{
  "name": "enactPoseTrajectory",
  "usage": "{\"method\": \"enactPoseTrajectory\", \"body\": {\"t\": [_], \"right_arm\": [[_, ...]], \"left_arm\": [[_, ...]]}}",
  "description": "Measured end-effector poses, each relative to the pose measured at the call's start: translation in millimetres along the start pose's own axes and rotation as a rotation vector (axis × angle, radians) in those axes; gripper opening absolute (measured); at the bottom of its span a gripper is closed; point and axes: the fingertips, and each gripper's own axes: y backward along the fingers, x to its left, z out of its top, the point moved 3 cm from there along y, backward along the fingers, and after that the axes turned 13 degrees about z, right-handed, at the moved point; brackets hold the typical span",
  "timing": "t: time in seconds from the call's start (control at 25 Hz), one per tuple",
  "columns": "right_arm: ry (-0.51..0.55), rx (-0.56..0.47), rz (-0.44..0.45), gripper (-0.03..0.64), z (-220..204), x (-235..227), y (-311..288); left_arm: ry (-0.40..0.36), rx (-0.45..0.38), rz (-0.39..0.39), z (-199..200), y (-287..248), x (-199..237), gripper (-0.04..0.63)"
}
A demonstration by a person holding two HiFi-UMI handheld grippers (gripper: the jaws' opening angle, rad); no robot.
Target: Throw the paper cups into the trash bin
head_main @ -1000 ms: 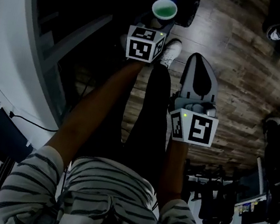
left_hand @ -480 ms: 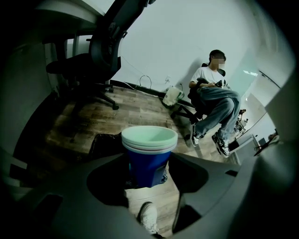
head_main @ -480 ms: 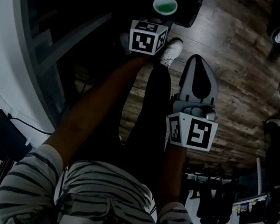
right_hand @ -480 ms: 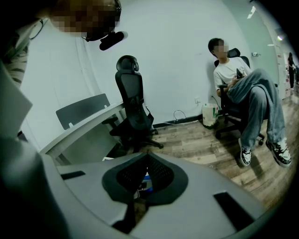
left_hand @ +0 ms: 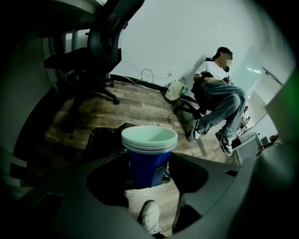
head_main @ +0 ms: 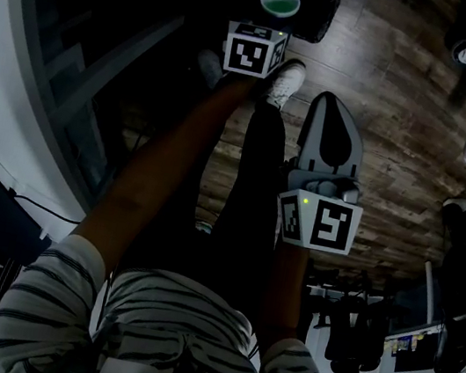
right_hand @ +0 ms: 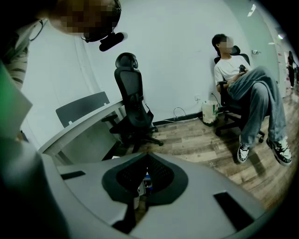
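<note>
The task is at its midpoint, with nothing dropped yet. The left gripper [left_hand: 149,170] has its jaws spread wide around a nested stack of paper cups [left_hand: 149,144], blue-walled with pale rims, and the pads press on the blue sides, so the stack is pinched upright at the centre of the left gripper view. The trash bin [left_hand: 102,140], lined with a black bag, shows just behind and to the lower left of the cups there; in the head view it is the dark shape at the top centre, with the cups' round mouth over its near left part. Whether the stack is fully over the opening I cannot tell. The right gripper [right_hand: 145,163] has its jaws pressed together on nothing and hangs at the centre right of the head view, taking no part. What looks left is to bring the cups squarely over the bin's mouth and let go. Room is fair: bare wooden floor [left_hand: 140,105] lies open around the bin. The person's own shoe [left_hand: 149,217] stands just below the cups, an office chair [left_hand: 100,46] fills the upper left, and a seated person [left_hand: 219,98] is well apart at the right. The bag's crumpled rim is the edge to clear.
</note>
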Motion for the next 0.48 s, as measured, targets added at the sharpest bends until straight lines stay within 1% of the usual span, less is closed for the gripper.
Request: {"method": "enactPoseTrajectory", "body": {"t": [0.2,0.48], "right_arm": [[-0.007,0.002,0.000,0.011,-4.6,0.5,1.2],[-0.014,0.011,-0.004,0.011,-12.8,0.5,0.4]], "left_arm": [[-0.009,0.019,0.013,-5.7,-10.3,-0.4,0.284],[0.015,0.054,0.007,-11.1,-23.1,5.1,0.284]]}}
